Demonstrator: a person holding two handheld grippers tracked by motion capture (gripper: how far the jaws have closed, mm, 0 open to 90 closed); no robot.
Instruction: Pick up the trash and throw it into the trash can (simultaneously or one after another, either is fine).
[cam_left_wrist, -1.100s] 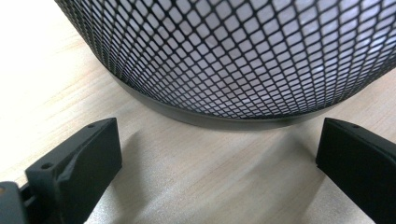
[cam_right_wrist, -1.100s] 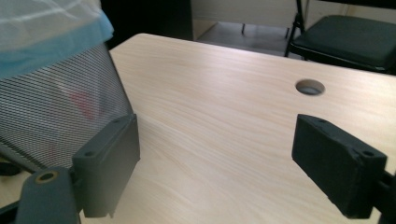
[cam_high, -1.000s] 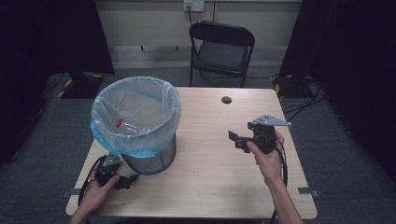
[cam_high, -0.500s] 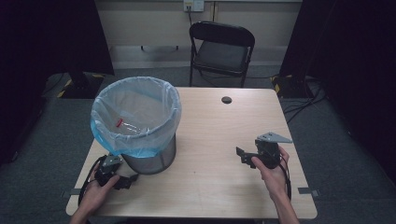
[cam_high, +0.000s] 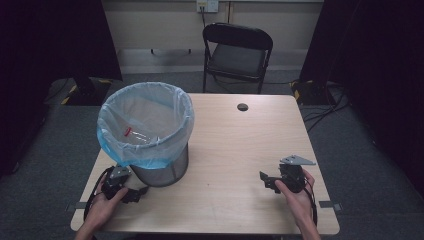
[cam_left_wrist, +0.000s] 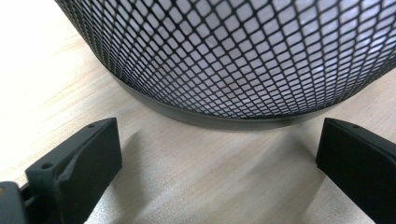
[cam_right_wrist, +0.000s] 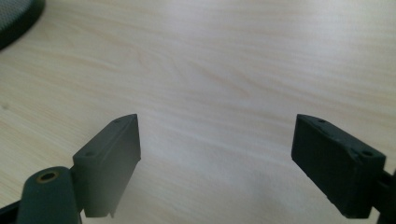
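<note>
Both grippers released, low over the surface (cam_high: 230, 150).
Left gripper (cam_left_wrist: 219, 154) jaws face the bin (cam_left_wrist: 243, 56); right gripper (cam_right_wrist: 217, 158) jaws frame bare wood.

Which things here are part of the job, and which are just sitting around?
Part of the job:
- wire bin with its plastic liner, holding a small red-capped item
- left gripper, open, beside the bin's base
- right gripper, open, over bare table

Just sitting around:
- black folding chair behind the table
- wall socket
</note>
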